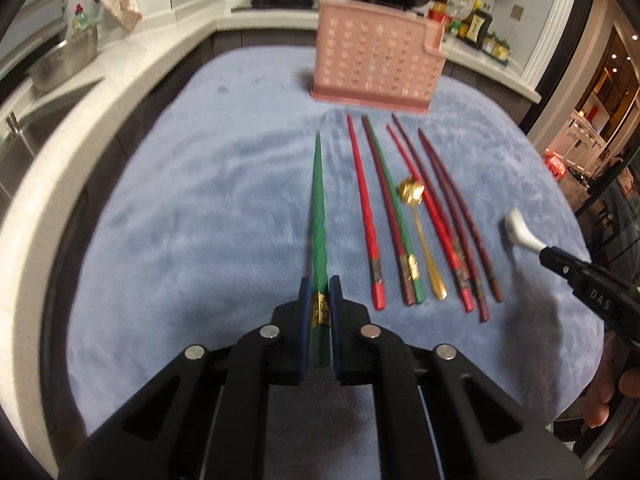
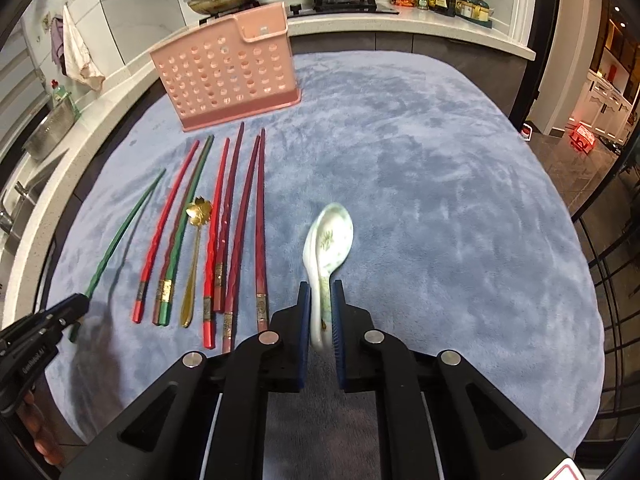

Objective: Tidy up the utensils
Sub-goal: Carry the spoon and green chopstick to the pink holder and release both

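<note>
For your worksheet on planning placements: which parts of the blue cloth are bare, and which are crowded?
Bare: the wide stretch right of the white spoon, and left of the green chopstick. Crowded: the chopstick row before the pink holder.

Both views are evenly and moderately bright, lit from overhead, with soft shadows. The left wrist view is slightly smeared: the pink rack [image 1: 380, 56] at upper centre looks blurred. In the right wrist view the white spoon [image 2: 326, 248] is soft-edged. Fisheye distortion bends the counter edges, and black vignetting fills the corners.
</note>
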Motion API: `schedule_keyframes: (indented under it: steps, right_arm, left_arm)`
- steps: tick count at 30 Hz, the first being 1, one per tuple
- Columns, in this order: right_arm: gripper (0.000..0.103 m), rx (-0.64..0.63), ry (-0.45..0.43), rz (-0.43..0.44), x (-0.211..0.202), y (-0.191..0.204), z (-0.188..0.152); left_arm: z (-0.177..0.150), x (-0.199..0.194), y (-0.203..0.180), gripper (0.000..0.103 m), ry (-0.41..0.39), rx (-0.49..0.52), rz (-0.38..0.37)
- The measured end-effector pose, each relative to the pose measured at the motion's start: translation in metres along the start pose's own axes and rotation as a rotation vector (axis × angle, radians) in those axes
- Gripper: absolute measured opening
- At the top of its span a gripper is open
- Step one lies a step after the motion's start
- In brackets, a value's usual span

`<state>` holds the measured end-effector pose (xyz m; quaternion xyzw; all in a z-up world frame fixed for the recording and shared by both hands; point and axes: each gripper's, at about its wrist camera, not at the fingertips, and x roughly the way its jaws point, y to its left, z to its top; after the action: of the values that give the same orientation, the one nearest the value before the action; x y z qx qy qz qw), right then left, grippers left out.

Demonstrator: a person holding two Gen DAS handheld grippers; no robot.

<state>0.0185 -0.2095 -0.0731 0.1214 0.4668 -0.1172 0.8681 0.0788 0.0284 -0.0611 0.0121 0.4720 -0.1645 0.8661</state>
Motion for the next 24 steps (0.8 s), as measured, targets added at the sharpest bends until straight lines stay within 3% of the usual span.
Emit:
schedule_keyframes:
  steps: [14,24]
  right_arm:
    - [0.007,0.007,-0.057,0.033,-0.030,-0.002,0.014]
    - [0.007,0.003,-0.119,0.110,-0.049,0.011,0.056]
  left_arm:
    - [0.049,-0.066,0.003,0.006,-0.166,-0.012,0.000]
    - [0.115,-0.096,0.001,0.006,-0.290,0.006,0.011]
